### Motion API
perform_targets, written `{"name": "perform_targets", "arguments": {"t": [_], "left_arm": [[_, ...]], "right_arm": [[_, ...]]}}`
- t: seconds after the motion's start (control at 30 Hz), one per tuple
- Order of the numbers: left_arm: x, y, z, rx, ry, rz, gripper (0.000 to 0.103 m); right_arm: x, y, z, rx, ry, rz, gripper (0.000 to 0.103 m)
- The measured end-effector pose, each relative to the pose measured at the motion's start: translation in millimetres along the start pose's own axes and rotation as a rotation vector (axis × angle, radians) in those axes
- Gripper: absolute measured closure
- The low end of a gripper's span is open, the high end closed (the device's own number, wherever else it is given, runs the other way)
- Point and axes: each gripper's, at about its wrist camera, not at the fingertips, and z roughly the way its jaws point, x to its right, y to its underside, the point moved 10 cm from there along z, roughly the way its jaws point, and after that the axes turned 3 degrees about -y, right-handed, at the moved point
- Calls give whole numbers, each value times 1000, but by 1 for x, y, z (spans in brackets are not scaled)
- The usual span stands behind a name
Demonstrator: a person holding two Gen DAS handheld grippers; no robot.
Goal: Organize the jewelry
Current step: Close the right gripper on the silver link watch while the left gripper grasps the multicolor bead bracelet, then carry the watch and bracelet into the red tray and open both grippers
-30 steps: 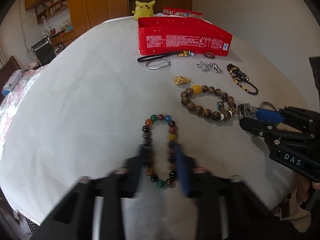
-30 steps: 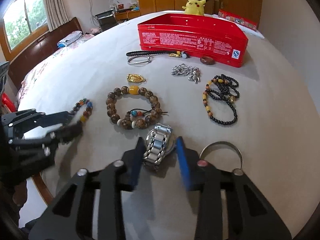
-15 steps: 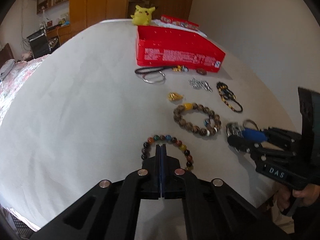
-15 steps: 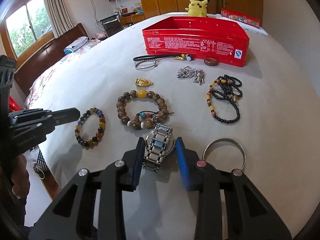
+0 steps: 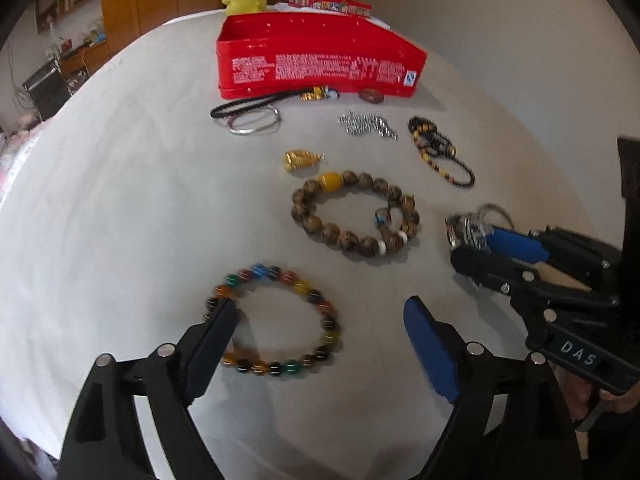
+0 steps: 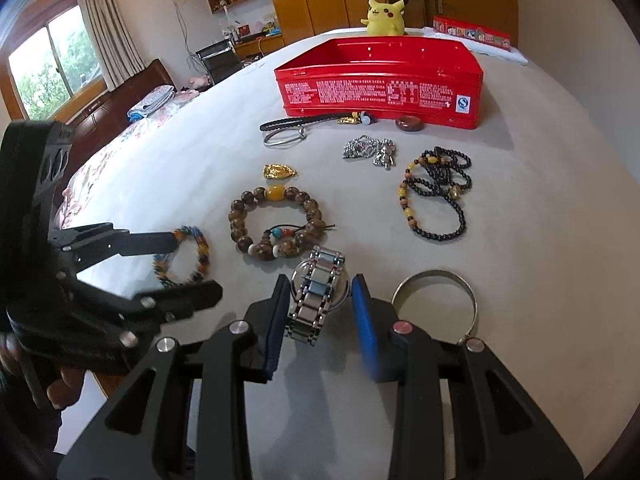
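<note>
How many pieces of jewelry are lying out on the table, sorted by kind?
Bead bracelets: 2
Bead necklace: 1
Silver chain: 1
Gold pendant: 1
Bangles: 2
Watch: 1
Braided cord: 1
Brown ring: 1
Total: 10

A white-clothed round table (image 6: pixel 540 240) carries everything, with an open red rectangular tin box (image 6: pixel 380 84) towards its far side and a yellow plush toy (image 6: pixel 384 12) behind that box. Just before the box lie a black braided cord (image 6: pixel 296 122), a thin silver wire bangle (image 6: pixel 282 138) and a small brown ring (image 6: pixel 409 123), with a heap of silver chain (image 6: pixel 370 152) and a black-and-amber beaded necklace (image 6: pixel 436 196) nearer and to the right. A gold pendant (image 6: pixel 279 171) lies behind a large brown wooden-bead bracelet (image 6: pixel 276 224); a multicoloured glass-bead bracelet (image 5: pixel 276 320) lies left of it, a silver metal-link watch (image 6: pixel 316 296) before it, and a plain silver cuff bangle (image 6: pixel 440 300) right of the watch.
</note>
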Motion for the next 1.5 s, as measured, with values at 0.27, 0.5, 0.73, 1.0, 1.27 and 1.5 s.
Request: {"name": "perform_targets", "arguments": {"t": [0.27,0.5,0.73,1.0,1.27,1.5], "left_arm": [[-2,7,-1,-1,-77,32,57],[-6,4,-7,5,-23,7,96],[-4,-25,-53,111,30,-14,96],[1,-67,-94,217,65,10,96],[-3,-130,-101,276,75,53,96],[-12,-205,-90,302,59,90,96]], "right_arm": [[6,-2,-5,16,-7,13,72],[3,-3,-10,29,-12,19,72],[-3,-13,-22,57,-4,-4,72],[-9,-40,-41,86,-3,-52,72],[7,-103,-54,123,17,-115,72],[45,-182,-25,95,16,-102,72]]}}
